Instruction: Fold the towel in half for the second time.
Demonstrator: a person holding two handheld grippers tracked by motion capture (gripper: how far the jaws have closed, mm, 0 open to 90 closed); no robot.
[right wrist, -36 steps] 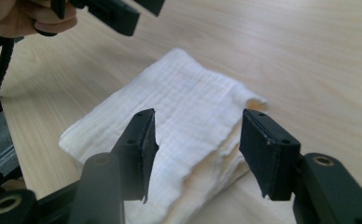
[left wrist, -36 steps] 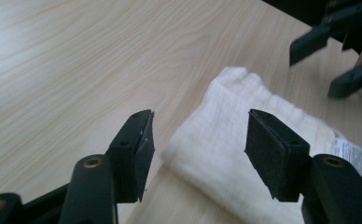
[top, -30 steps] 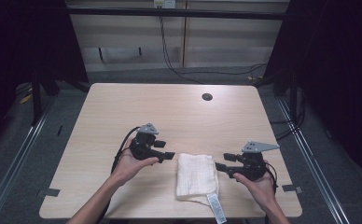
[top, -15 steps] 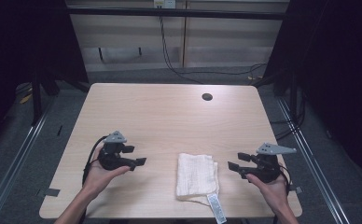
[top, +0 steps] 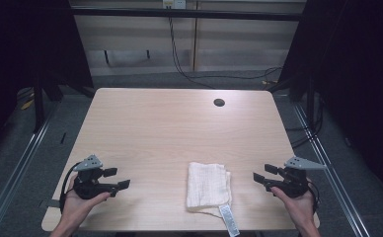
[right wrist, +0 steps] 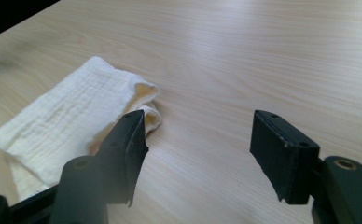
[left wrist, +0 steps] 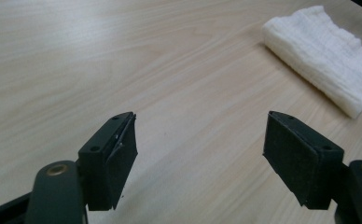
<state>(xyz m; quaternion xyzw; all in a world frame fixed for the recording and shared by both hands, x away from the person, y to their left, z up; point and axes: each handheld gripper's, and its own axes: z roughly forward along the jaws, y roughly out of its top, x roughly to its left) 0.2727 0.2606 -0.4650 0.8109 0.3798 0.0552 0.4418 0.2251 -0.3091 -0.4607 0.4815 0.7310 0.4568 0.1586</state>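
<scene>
A folded white cloth point(top: 208, 185) lies flat near the front edge of the wooden table point(top: 179, 133), with a label tag point(top: 229, 220) hanging at its near corner. Far left of it, my left gripper point(top: 118, 177) rests low over the table and points right at the cloth point(left wrist: 326, 70). Its jaws point(left wrist: 202, 128) have just been opening and stand open with nothing between them. My right gripper point(top: 262, 173) is to the right of the cloth and points left. It point(right wrist: 198, 128) has also just been opening, and only bare wood lies between its jaws. The cloth point(right wrist: 69, 119) lies beyond its left jaw.
A dark round hole point(top: 219, 102) sits in the table's far right part. Metal rails point(top: 17, 173) run along the floor on both sides. Cables point(top: 179, 64) hang behind the far edge. My hands rest near the table's front corners.
Both grippers have drawn away from the cloth: the left one far to the left and nearer the front edge, the right one a little to the right. The cloth has stayed where it was.
</scene>
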